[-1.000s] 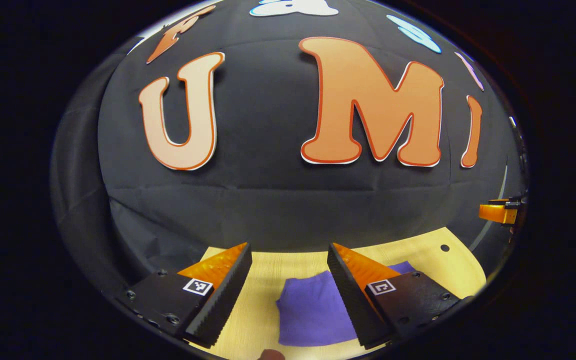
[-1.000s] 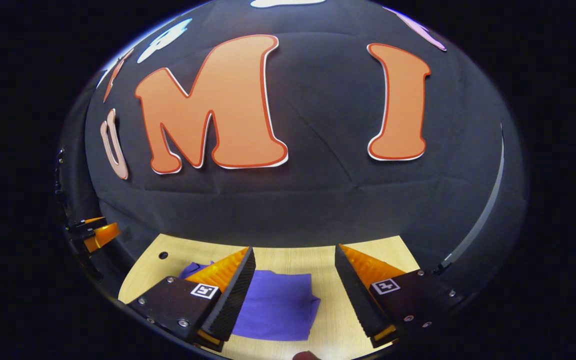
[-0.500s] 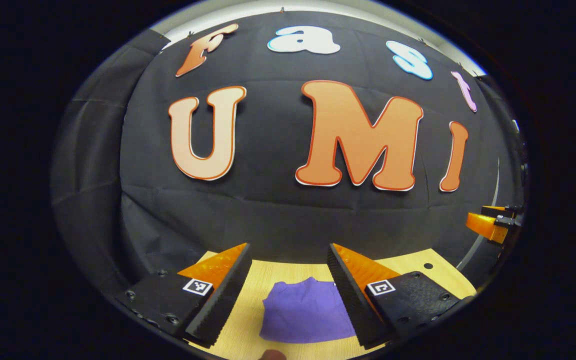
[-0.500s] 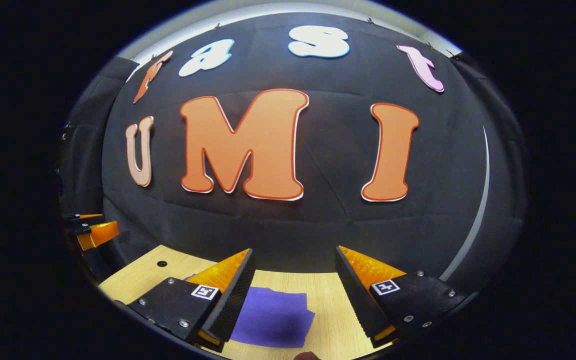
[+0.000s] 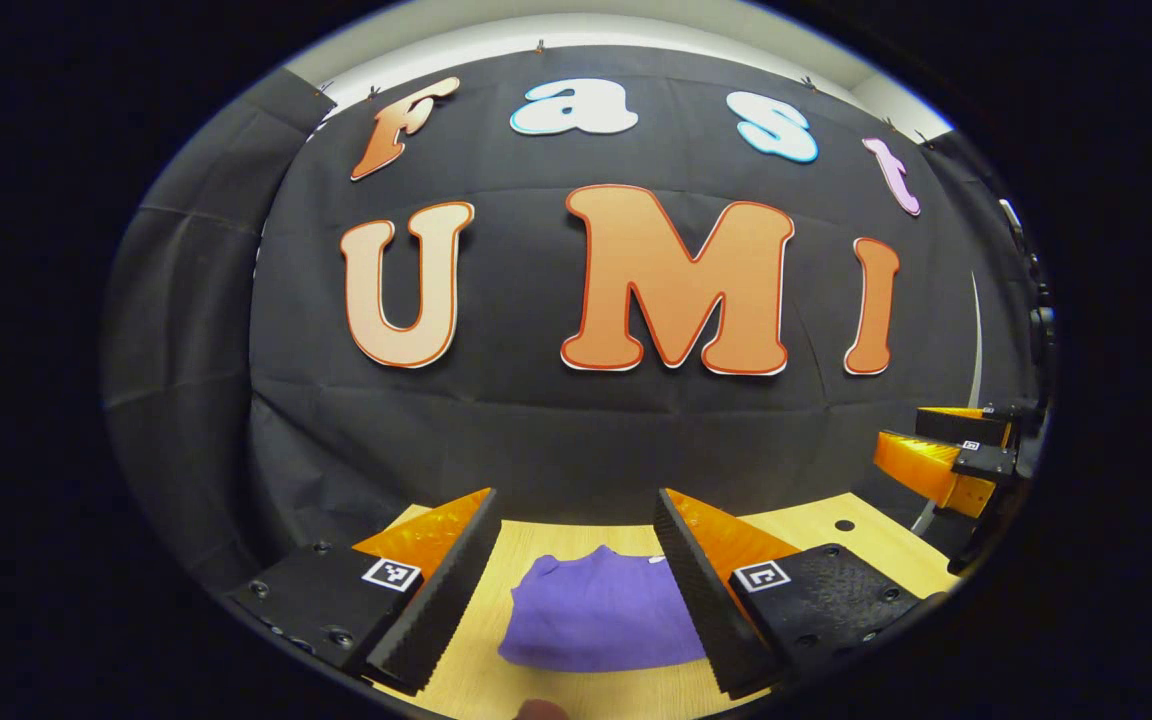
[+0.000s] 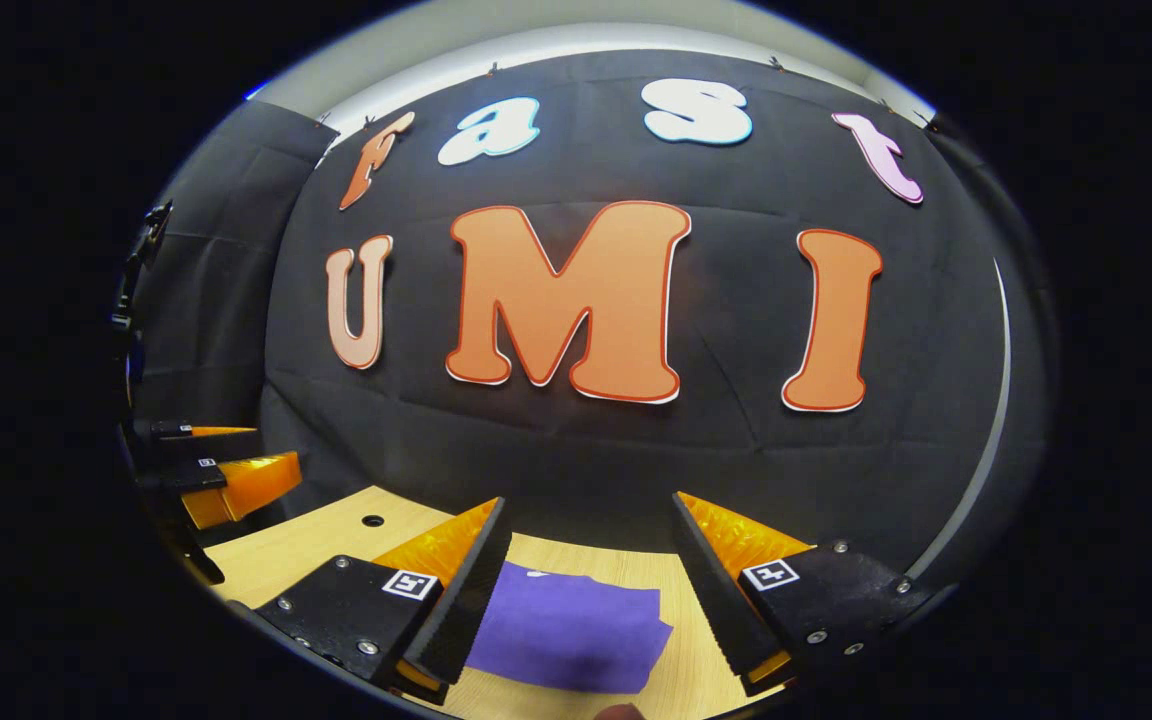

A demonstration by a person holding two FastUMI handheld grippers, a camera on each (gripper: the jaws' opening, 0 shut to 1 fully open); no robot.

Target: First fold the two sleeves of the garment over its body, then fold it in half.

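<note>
On the surface [image 5: 496, 690] lies the garment [image 5: 601, 625], a compact folded bundle; folding looks finished. Above it, left claw [image 5: 576, 590] and right claw [image 6: 591, 600] hang released, empty.

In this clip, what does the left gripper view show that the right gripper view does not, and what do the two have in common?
Left gripper view: the left gripper up close, jaws apart, and the right gripper farther off at the right edge.

Right gripper view: the right gripper up close, jaws apart, and the left gripper farther off at the left edge.

Shared: the folded purple garment lying flat on the wooden table, ungripped, and a small round hole in the tabletop.
</note>
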